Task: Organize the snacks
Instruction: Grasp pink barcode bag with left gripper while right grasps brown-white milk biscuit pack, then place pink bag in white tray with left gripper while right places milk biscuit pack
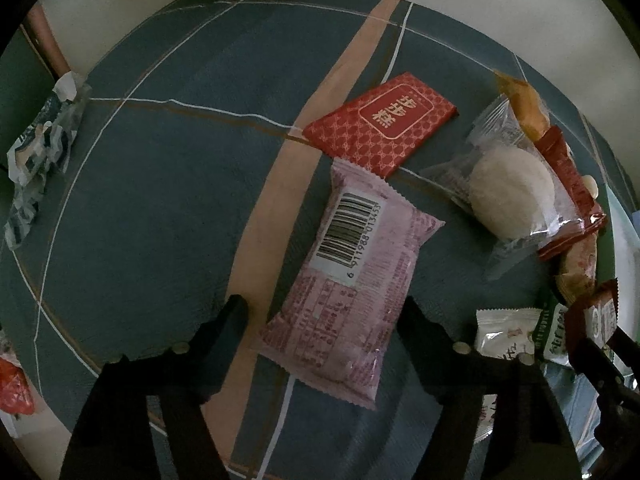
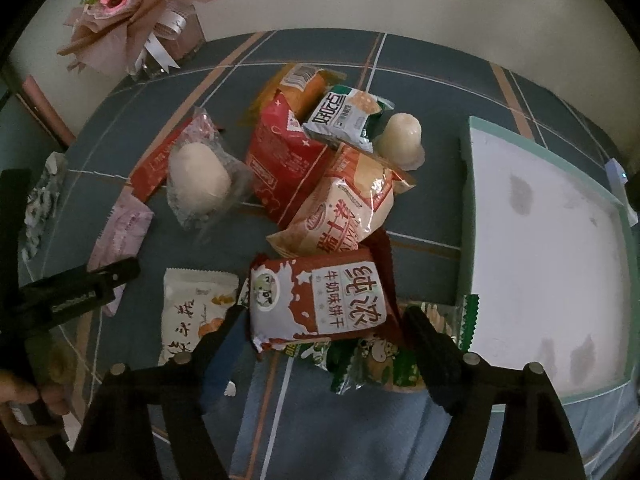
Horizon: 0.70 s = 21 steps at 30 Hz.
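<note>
Pink packet (image 1: 344,280) lies barcode side up on the blue checked tablecloth (image 1: 160,200), its near end between the spread fingers of my left gripper (image 1: 324,320), not yet pinched. Judged light, crinkly film with soft contents; slippery face, so I would take it across the narrow width near the middle, not by the crimped end seam. My right gripper (image 2: 320,328) is likewise released, fingers either side of the red-and-white milk biscuit packet (image 2: 320,300), which sits on top of green wrappers (image 2: 372,360); also light, likely brittle inside, so gentle squeeze. Beyond: red flat box (image 1: 380,124), wrapped white round cake (image 2: 200,178), jelly cup (image 2: 402,140) (rigid, may roll), white pouch (image 2: 196,308). Only container seen is the white tray with a green rim (image 2: 466,200) to the right, nothing in it, surface smudged
</note>
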Each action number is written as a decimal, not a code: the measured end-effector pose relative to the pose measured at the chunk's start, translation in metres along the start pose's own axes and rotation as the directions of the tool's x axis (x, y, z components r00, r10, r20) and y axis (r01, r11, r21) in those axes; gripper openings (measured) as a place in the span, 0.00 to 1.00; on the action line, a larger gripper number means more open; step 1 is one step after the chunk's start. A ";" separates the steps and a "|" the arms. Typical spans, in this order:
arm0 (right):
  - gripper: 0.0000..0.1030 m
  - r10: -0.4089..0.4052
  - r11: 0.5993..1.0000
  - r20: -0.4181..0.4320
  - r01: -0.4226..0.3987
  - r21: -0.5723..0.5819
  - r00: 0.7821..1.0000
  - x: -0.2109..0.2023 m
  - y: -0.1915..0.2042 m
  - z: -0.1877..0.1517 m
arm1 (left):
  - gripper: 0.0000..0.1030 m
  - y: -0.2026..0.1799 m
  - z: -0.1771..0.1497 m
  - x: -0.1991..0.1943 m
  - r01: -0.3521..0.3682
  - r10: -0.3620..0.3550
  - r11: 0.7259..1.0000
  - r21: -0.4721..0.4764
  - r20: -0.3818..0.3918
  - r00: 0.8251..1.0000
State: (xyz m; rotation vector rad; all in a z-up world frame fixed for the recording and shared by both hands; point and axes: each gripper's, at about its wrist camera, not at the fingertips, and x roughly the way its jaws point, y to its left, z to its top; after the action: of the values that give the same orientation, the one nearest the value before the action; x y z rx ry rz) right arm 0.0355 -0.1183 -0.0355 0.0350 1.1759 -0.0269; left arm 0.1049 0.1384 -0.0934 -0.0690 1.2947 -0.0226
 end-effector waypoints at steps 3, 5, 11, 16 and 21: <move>0.70 0.013 1.000 -0.001 -0.013 0.012 1.000 -0.001 -0.002 -0.001 | 0.51 -0.003 0.001 -0.005 0.009 -0.009 1.000 0.003 0.007 1.000; 0.65 0.038 0.999 -0.004 -0.038 0.020 0.999 -0.002 -0.002 -0.001 | 0.45 -0.004 0.002 -0.007 0.009 -0.009 1.000 0.001 0.008 1.000; 0.62 0.066 0.997 -0.005 -0.066 0.039 0.998 -0.006 -0.008 -0.001 | 0.39 -0.011 0.001 -0.023 0.004 -0.004 1.000 -0.012 0.022 1.000; 0.62 0.100 0.993 0.008 -0.100 0.066 0.995 -0.015 -0.015 0.000 | 0.39 -0.019 0.003 -0.049 0.001 0.000 1.000 -0.027 0.047 0.999; 0.62 0.125 0.987 0.050 -0.129 0.097 0.991 -0.033 -0.027 0.003 | 0.39 -0.038 0.006 -0.087 0.006 -0.006 1.000 -0.006 0.096 0.995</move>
State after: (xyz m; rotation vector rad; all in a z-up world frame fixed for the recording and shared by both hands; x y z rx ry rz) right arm 0.0245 -0.1452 -0.0047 0.1973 1.1258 0.0255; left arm 0.0873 0.1059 -0.0055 -0.0784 1.1989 -0.0204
